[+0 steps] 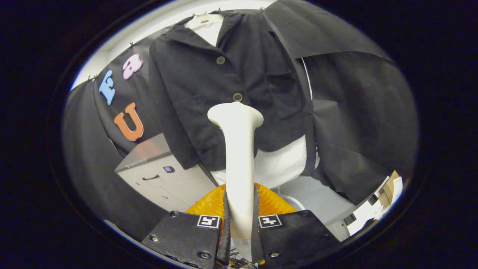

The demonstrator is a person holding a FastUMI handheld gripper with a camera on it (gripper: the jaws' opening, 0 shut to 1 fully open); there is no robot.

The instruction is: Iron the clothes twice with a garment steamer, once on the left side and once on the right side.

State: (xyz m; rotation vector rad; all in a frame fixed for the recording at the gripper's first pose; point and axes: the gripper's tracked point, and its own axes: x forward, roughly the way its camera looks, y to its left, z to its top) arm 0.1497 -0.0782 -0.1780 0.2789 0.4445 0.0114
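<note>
My gripper (pixel 239 220) is shut on the white handle of a garment steamer (pixel 239 157), which rises straight ahead between the two fingers. Its flared head (pixel 235 114) sits in front of the lower middle of a black buttoned jacket (pixel 224 86), just below the second button (pixel 237 97). The jacket hangs on a white mannequin torso (pixel 280 164), whose white body shows under the jacket's hem and at the collar. Whether the steamer head touches the cloth I cannot tell.
A grey cabinet (pixel 160 175) stands below and left of the jacket. Black booth cloth hangs to the left and right of the garment. Cardboard and white items (pixel 388 190) lie at the lower right. An orange ribbed part (pixel 209 203) sits just behind the fingers.
</note>
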